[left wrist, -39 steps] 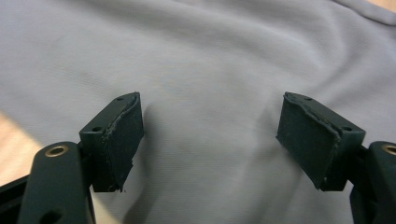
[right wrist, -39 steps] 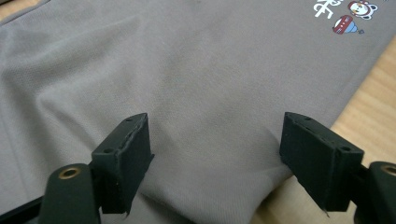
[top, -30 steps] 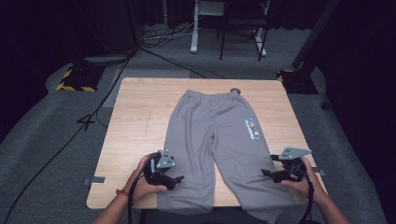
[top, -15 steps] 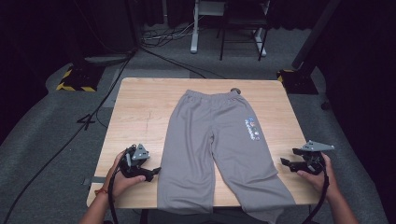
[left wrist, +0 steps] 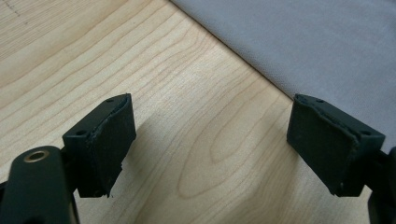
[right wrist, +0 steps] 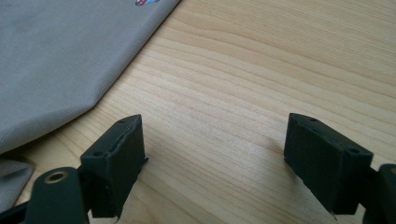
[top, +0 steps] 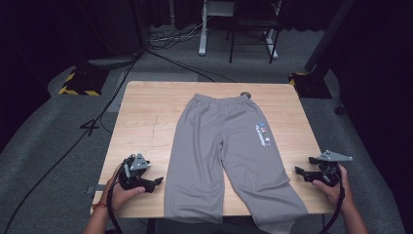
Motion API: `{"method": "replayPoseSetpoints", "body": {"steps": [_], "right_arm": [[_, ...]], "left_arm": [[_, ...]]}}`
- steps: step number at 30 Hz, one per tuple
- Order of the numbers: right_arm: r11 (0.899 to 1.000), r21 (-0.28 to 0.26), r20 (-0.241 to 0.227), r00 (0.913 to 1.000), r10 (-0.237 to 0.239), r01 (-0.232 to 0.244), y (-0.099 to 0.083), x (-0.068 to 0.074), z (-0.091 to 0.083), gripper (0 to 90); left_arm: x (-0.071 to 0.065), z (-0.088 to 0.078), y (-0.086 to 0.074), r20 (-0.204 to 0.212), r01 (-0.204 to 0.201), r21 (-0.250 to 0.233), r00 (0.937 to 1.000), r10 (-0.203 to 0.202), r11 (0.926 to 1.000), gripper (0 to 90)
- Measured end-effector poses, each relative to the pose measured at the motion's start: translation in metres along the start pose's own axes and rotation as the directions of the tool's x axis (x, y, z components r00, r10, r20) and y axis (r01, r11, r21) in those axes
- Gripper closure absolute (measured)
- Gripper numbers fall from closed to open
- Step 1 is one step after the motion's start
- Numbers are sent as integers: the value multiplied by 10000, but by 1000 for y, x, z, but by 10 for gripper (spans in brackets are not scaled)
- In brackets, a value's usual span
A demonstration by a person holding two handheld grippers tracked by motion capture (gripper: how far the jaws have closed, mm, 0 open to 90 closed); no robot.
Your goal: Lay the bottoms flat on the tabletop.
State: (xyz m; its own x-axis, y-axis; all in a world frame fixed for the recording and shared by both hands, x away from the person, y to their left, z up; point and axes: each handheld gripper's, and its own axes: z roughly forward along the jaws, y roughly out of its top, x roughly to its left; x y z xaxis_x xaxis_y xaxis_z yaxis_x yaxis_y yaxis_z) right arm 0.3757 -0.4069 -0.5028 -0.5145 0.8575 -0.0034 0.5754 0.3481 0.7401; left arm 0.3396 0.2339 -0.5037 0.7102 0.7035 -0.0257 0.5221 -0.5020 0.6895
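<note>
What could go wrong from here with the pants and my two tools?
The grey pants hang their leg ends over the near table edge, so a tug may slide them off. Both the left tool and right tool sit open beside the fabric; closing low may pinch bare wood.

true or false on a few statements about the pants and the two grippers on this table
1. The grey pants lie flat on the wooden table. True.
2. The left gripper is clamped on a pant leg. False: its jaws are open over bare wood beside the fabric.
3. The right gripper holds nothing. True.
4. The waistband faces the person. False: it lies at the far side, the leg ends near the person.
5. The pants are plain. False: a small coloured print marks one leg.
</note>
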Motion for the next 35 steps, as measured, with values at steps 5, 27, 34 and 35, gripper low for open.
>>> {"method": "replayPoseSetpoints", "body": {"steps": [5, 27, 34, 35], "right_arm": [[10000, -8, 27, 10000, 70, -70, 0, 0, 0, 203], [9999, -2, 33, 9999, 120, -120, 0, 1, 0, 203], [9999, -3, 22, 9999, 119, -119, 0, 0, 0, 207], [9999, -6, 10, 9999, 120, -120, 0, 0, 0, 207]], "left_arm": [[-1, 0, 0, -61, 62, -16, 10000, -62, 10000, 159], [4, 2, 2, -35, 55, 12, 10000, -55, 10000, 153], [4, 2, 2, -37, 71, 32, 10000, -71, 10000, 153], [4, 2, 2, -38, 71, 22, 10000, -70, 10000, 153]]}}
